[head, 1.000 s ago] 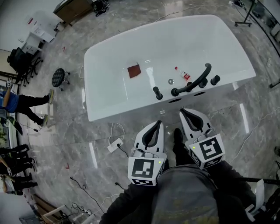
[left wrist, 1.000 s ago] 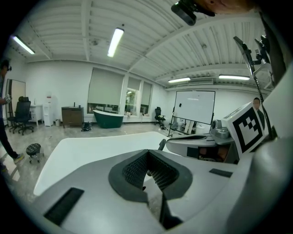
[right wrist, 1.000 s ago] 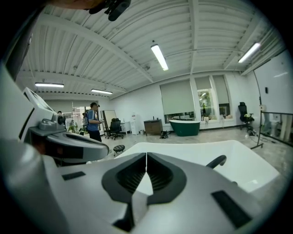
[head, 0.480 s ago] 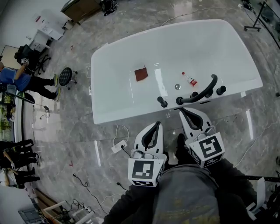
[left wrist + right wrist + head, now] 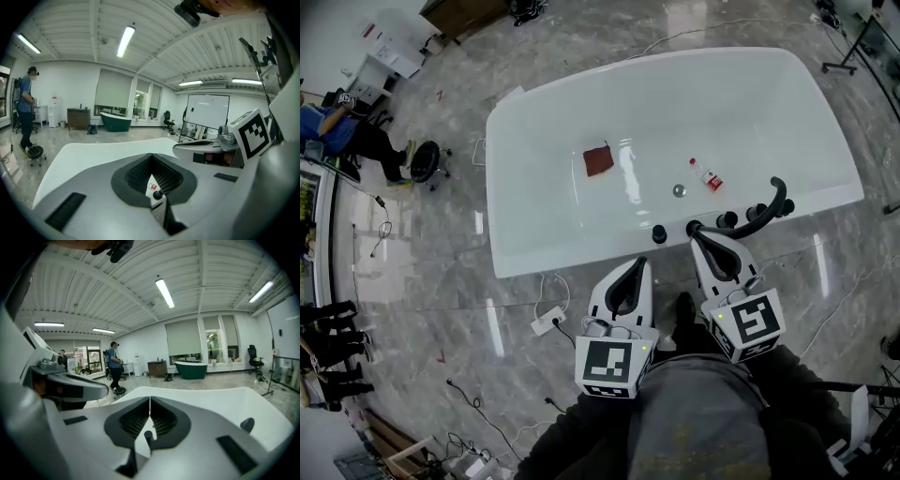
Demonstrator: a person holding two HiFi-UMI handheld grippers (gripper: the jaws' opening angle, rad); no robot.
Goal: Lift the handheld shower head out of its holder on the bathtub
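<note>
Bathtub (image 5: 572, 255): white, just ahead.
Left gripper (image 5: 638, 265): jaws together, nothing held, short of near rim.
Right gripper (image 5: 697, 235): jaws together, nothing held, tip just beside shower head's left end.
Shower head (image 5: 761, 218): black, curved, seated on near rim; long axis along rim, extending rightward from right gripper. Right hand nearer.

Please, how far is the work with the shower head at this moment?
Done: nothing yet; the shower head rests in place on the bathtub rim, not lifted. In hand: the right gripper is shut and empty, its tip near the rim beside the shower head; the left gripper is shut too, over the floor. To do: open a gripper, grasp the shower head, lift it out.
</note>
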